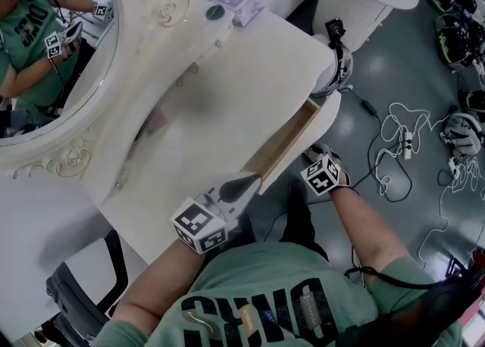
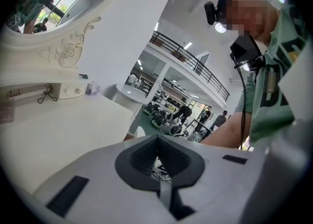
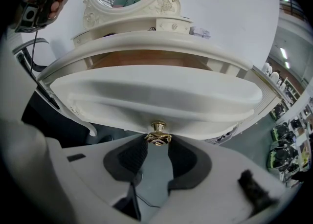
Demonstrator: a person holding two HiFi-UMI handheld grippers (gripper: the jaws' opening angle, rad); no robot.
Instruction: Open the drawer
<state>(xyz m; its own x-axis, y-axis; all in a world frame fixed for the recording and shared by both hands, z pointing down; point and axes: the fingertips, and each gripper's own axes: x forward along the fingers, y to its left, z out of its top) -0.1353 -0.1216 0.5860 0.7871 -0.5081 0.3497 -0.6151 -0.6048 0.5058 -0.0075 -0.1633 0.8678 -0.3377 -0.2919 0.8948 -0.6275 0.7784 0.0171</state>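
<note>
The white dressing table point(image 1: 227, 88) has its drawer point(image 1: 284, 145) pulled partly out, and the wooden inside shows. In the right gripper view the curved white drawer front point(image 3: 156, 96) fills the middle, with its gold knob point(image 3: 157, 135) below. My right gripper point(image 3: 157, 144) is shut on that knob, which sits between the pad tips. In the head view only its marker cube point(image 1: 322, 175) shows, just under the drawer front point(image 1: 330, 114). My left gripper point(image 1: 251, 180) rests at the table's near edge, shut on nothing, its pads point(image 2: 146, 157) pressed together.
An oval mirror point(image 1: 53, 50) stands at the table's back, with small items point(image 1: 227, 1) beside it. A black chair point(image 1: 83, 285) is at the lower left. Cables point(image 1: 402, 148) and headsets point(image 1: 455, 27) lie on the grey floor to the right.
</note>
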